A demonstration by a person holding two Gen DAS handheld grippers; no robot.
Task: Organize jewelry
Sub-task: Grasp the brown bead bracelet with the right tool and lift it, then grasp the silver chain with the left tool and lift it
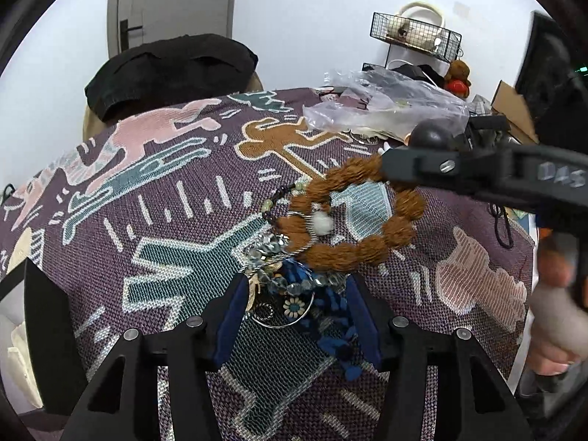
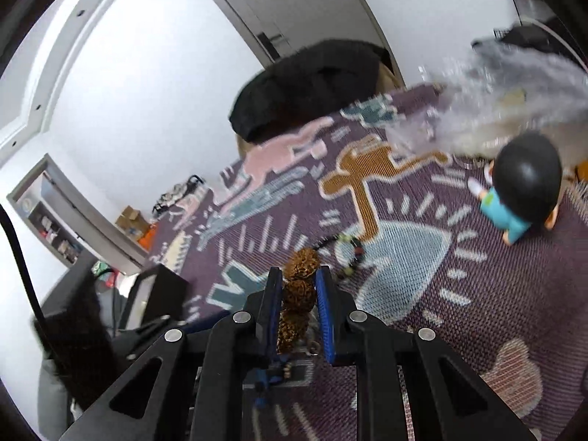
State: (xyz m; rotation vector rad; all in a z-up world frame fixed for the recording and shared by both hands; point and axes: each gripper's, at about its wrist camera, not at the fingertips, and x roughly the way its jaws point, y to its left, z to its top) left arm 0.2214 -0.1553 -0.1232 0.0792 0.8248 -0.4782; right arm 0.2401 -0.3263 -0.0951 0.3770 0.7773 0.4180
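Observation:
A brown bracelet of large knobbly beads [image 1: 352,220] hangs lifted above a tangled pile of jewelry [image 1: 294,286] on the patterned cloth. My right gripper [image 2: 299,286] is shut on the brown bracelet [image 2: 299,286]; in the left wrist view its black body [image 1: 477,172] reaches in from the right. My left gripper [image 1: 294,305] is open, its blue-padded fingers either side of the pile: clear crystal beads, a blue bead strand, a silver hoop and a flower charm. A thin dark bead bracelet [image 1: 283,198] lies just beyond the pile.
The purple figure-patterned tablecloth [image 1: 165,257] covers the table. A clear plastic bag [image 1: 386,103] and a toy figure with a black round head [image 2: 522,187] sit at the far side. A wire rack [image 1: 415,36] stands behind. A black-draped chair [image 1: 169,70] is beyond the table.

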